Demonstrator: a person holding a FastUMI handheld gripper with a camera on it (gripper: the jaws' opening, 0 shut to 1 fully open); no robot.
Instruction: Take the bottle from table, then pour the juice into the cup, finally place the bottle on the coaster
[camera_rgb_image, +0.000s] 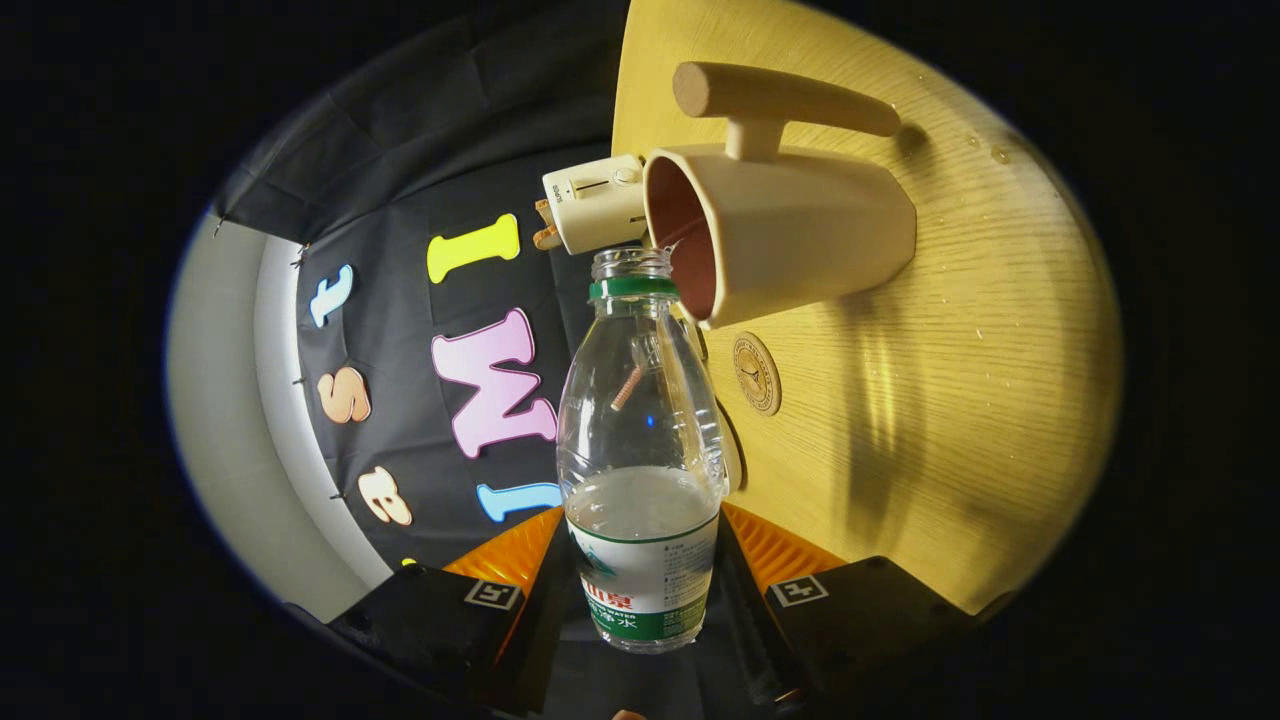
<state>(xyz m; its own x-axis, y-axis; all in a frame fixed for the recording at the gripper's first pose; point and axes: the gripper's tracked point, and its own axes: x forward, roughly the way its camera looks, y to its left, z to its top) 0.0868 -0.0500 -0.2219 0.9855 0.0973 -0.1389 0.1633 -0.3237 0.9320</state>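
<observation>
Bottle (640, 450) is pinched between the jaws of the gripper (640, 600), uncapped, tipped with its mouth at the cup (780, 235) rim beyond the jaws. Pour appears underway. Mouth should be kept over the opening, tilt raised slowly. Coaster (757, 373) is seen on the bench (950, 400) beside the cup.

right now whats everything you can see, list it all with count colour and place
water bottle: 1, clear with green neck ring and label, uncapped, between the tool's fingers, mouth at the cup's rim
cup: 1, cream with reddish inside, long handle, on the table beyond the bottle
coaster: 1, round tan, on the table beside the bottle
white device: 1, past the cup
table: 1, light wood
tool: 1, shut on water bottle
</observation>
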